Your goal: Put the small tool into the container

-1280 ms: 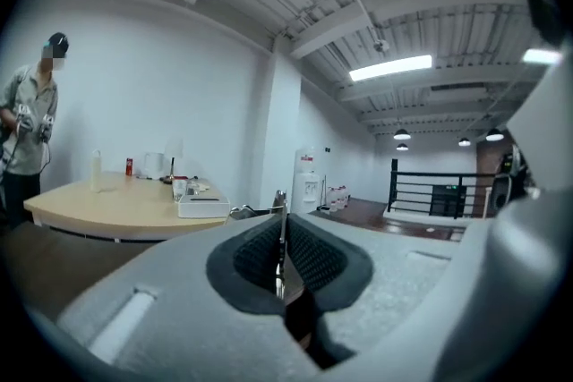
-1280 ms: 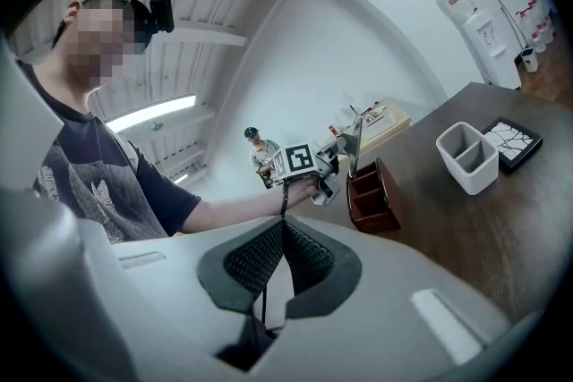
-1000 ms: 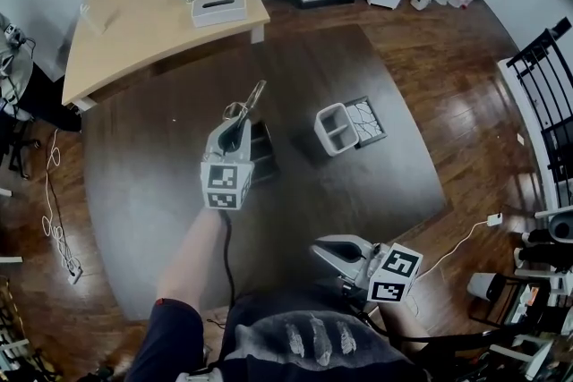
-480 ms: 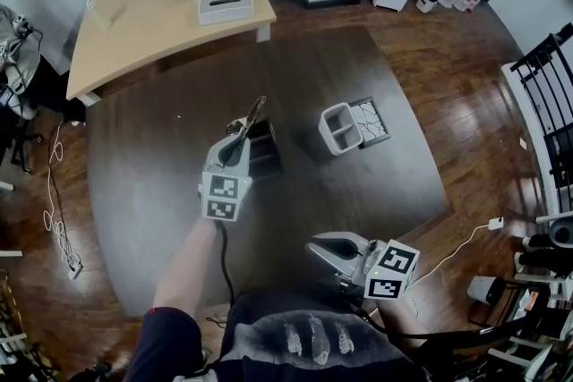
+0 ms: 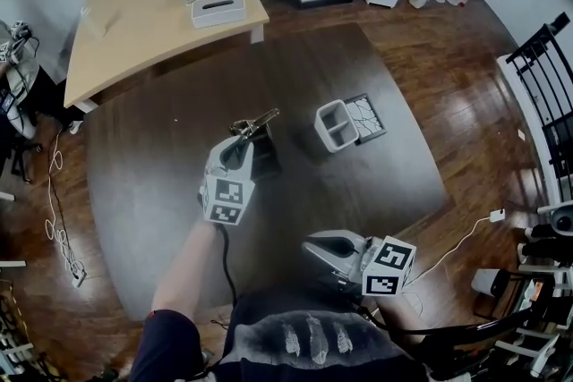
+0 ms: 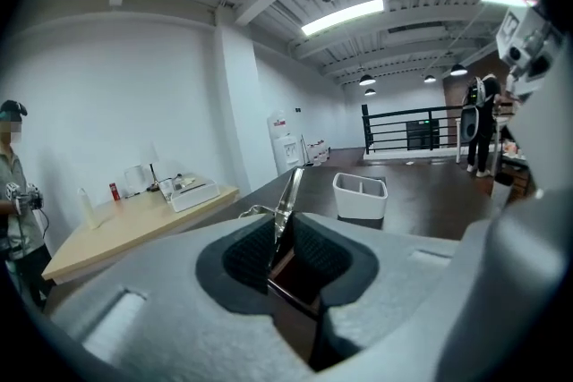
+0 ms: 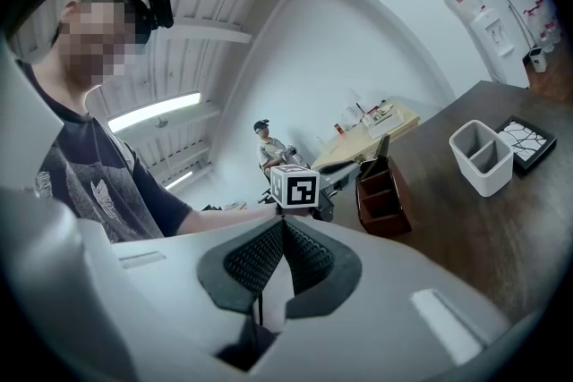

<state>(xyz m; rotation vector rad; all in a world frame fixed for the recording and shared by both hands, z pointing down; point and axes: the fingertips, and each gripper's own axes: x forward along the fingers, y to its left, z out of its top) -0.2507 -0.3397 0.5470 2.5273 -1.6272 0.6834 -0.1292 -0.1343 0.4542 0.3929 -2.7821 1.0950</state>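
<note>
Your dark worktop (image 5: 161, 157) carries three things. A brown wooden box (image 5: 266, 158) sits just below your left claw (image 5: 242, 141), whose jaws are opening with the small tool (image 5: 258, 121) between them. A white two-part bin (image 5: 337, 126) stands to that claw's right, with a black-framed tile (image 5: 368, 118) just beside it.

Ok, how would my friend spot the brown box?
Find the big dark table in the middle of the room. Two containers stand near its centre, and the brown box is the left one. Its neighbour is a white tub, but the box is dark reddish wood with stepped compartments.
</note>
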